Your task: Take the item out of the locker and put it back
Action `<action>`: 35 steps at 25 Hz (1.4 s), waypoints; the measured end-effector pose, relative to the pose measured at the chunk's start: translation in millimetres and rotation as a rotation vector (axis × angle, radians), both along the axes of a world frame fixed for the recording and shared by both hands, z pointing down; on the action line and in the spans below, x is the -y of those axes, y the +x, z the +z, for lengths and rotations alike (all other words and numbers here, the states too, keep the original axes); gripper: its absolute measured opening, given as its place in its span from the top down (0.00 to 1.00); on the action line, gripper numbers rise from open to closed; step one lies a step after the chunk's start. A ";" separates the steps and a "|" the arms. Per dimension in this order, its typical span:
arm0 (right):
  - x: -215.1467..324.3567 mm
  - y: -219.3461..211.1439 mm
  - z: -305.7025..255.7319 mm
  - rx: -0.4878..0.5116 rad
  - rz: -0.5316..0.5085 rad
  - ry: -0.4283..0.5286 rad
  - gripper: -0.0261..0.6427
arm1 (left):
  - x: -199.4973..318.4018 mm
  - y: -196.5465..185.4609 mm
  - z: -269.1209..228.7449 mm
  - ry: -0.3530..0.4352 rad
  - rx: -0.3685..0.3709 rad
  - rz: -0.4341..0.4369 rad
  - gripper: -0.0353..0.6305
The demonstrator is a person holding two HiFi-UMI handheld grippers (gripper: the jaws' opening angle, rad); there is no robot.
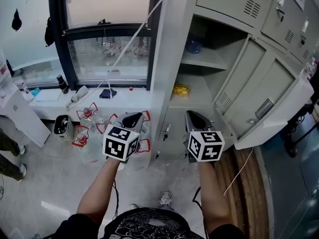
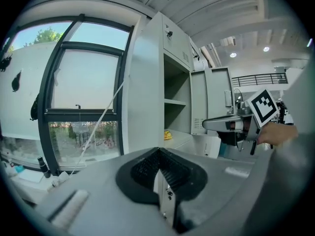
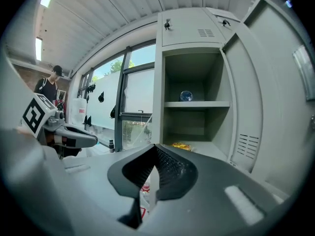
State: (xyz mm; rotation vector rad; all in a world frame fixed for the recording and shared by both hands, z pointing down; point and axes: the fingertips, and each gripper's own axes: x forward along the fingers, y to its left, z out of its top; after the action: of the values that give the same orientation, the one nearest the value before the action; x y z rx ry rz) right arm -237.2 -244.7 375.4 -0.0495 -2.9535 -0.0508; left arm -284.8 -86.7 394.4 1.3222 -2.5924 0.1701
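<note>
Both pinched together and empty: left claw [image 1: 131, 117], right claw [image 1: 192, 115]. Yellow packet [image 1: 181, 89] lies in the open locker [image 1: 167, 59], twelve o'clock from my right claw; any reach in unopened could shove it deeper.

window and floor clutter
a white cord [image 1: 129, 41] slants across the window [image 1: 99, 59]; a dark cloth [image 1: 107, 93] lies at the sill's [image 1: 52, 96] right end, red-labelled bottles [image 1: 87, 114] stand on the floor [image 1: 50, 183] below

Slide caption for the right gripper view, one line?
Right gripper, jaws shut and empty, facing the open locker: yellow item below, blue object above.
</note>
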 end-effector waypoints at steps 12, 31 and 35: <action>-25.2 19.1 0.3 0.018 0.027 -0.003 0.93 | -21.6 3.6 2.7 0.001 0.002 0.019 0.95; -22.0 25.6 -2.2 0.024 0.055 -0.003 0.93 | -18.1 4.0 3.2 0.005 -0.001 0.045 0.95; -20.8 26.7 -1.9 0.027 0.059 -0.003 0.93 | -17.2 4.3 4.7 0.005 -0.001 0.049 0.95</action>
State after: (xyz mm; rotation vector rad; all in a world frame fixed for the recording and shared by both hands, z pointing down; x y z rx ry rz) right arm -210.5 -223.9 373.5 0.0384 -2.9804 -0.0392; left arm -280.5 -69.5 399.1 1.3882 -2.5625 0.1705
